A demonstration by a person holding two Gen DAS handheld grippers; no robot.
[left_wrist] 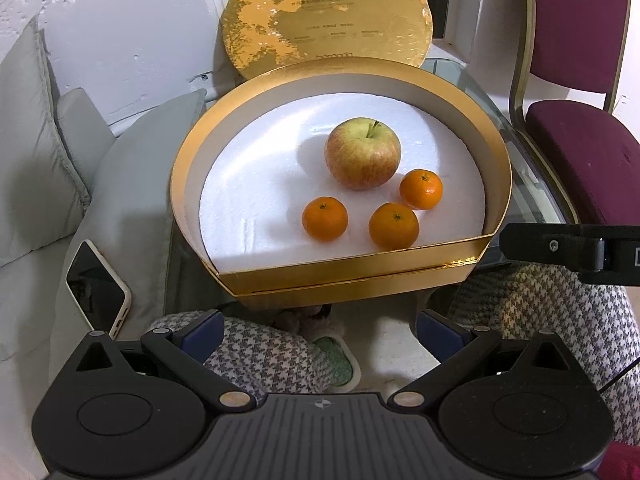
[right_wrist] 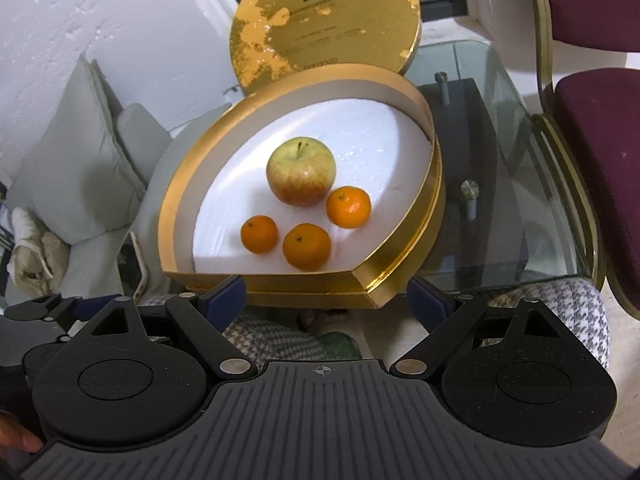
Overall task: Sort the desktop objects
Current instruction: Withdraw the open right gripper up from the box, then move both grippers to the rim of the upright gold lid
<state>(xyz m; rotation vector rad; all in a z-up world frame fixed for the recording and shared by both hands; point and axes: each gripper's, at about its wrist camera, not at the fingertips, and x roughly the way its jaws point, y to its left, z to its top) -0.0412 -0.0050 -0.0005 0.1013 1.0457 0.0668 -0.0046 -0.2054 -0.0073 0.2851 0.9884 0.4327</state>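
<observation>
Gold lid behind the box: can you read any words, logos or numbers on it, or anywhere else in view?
Gold lid: a dark square emblem and several rows of small print, all too small and blurred to read.
Lid's lower edge: a word partly cut off by the gold box rim, not legible.
Phone: screen dark, no text.
Nothing else carries text.

Sitting upright mid-box (left_wrist: 348,276) on white foam: red-yellow apple (left_wrist: 362,153), stem up. Just in front, three small oranges (left_wrist: 325,219) (left_wrist: 393,226) (left_wrist: 421,189), apart from each other.
</observation>
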